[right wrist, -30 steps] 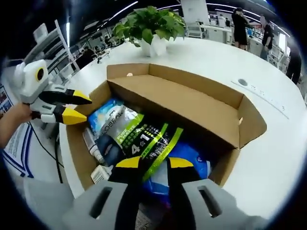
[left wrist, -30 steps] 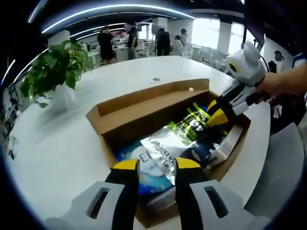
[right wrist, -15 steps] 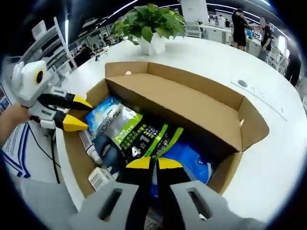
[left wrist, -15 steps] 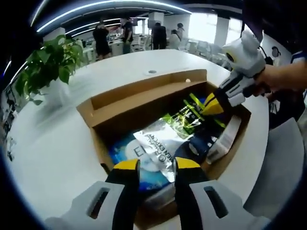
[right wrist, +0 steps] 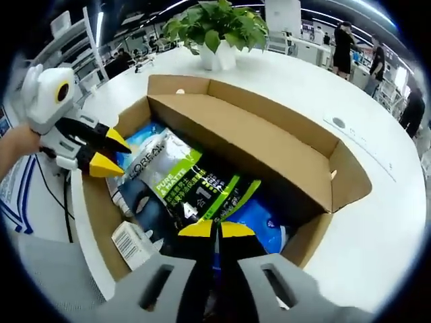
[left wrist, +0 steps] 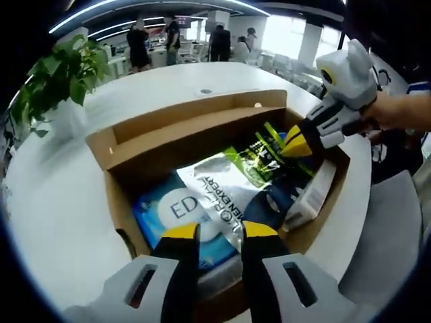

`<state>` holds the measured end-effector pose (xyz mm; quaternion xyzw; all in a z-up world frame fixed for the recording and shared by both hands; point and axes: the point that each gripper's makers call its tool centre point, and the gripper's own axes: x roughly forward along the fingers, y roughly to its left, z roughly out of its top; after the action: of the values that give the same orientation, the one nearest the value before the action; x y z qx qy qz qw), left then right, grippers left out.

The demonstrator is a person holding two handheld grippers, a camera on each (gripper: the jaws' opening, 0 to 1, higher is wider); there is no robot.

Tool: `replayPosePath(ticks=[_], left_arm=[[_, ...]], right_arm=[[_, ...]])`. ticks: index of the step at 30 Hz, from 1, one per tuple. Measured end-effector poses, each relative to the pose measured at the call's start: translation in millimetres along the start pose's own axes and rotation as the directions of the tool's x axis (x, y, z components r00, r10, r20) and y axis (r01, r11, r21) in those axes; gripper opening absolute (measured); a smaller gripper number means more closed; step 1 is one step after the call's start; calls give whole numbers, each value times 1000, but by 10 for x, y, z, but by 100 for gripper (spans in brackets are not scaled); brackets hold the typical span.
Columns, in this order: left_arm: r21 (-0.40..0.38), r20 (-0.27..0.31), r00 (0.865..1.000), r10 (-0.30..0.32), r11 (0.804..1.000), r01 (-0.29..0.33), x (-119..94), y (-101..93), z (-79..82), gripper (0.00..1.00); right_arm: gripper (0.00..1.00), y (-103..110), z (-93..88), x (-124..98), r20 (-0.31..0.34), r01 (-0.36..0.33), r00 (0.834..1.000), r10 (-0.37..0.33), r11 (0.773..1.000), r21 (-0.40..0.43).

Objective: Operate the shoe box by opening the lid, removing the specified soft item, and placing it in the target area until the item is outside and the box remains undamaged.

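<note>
An open cardboard shoe box [left wrist: 182, 120] [right wrist: 269, 145] lies on a white table, its lid folded back. Inside, a soft silver, black and green pouch [left wrist: 225, 188] [right wrist: 192, 188] lies over a blue packet [left wrist: 172, 212] [right wrist: 266, 219] and a small white carton [left wrist: 313, 195] [right wrist: 128, 242]. My right gripper [right wrist: 217, 229] [left wrist: 291, 145] is shut on the pouch's black-green end. Over the box's near wall, my left gripper [left wrist: 219, 232] [right wrist: 111, 156] stands open with nothing between its jaws.
A potted plant [left wrist: 57, 81] [right wrist: 215, 30] stands on the table beyond the box. A round cable port [left wrist: 205, 91] [right wrist: 339, 122] is set in the tabletop [left wrist: 60, 202] [right wrist: 377, 222]. Several people stand far off in the office.
My right gripper has gone from open to shut on the pouch's end. The left gripper has come closer over the box, staying open.
</note>
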<state>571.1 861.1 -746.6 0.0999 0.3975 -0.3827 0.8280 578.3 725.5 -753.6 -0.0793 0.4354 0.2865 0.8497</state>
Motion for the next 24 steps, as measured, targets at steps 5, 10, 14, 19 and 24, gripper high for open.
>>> replayPosePath(ticks=[5, 10, 14, 19, 24], left_arm=[[-30, -8, 1000, -18, 999, 18, 55, -7, -8, 19], [-61, -14, 999, -38, 997, 37, 89, -24, -17, 18], [-116, -11, 998, -62, 991, 60, 130, -35, -37, 15], [-170, -6, 997, -72, 983, 70, 154, -54, -35, 12], [-201, 17, 998, -60, 978, 62, 138, -24, 8, 0]], right_arm=[[0, -2, -10, 17, -4, 3, 1000, -3, 1000, -12], [0, -5, -18, 25, -6, 2, 1000, -2, 1000, -17], [0, -6, -27, 39, -4, 2, 1000, -2, 1000, -17], [0, -6, -31, 40, 4, 4, 1000, -4, 1000, -2], [0, -9, -26, 23, 16, -2, 1000, 1, 1000, 18]])
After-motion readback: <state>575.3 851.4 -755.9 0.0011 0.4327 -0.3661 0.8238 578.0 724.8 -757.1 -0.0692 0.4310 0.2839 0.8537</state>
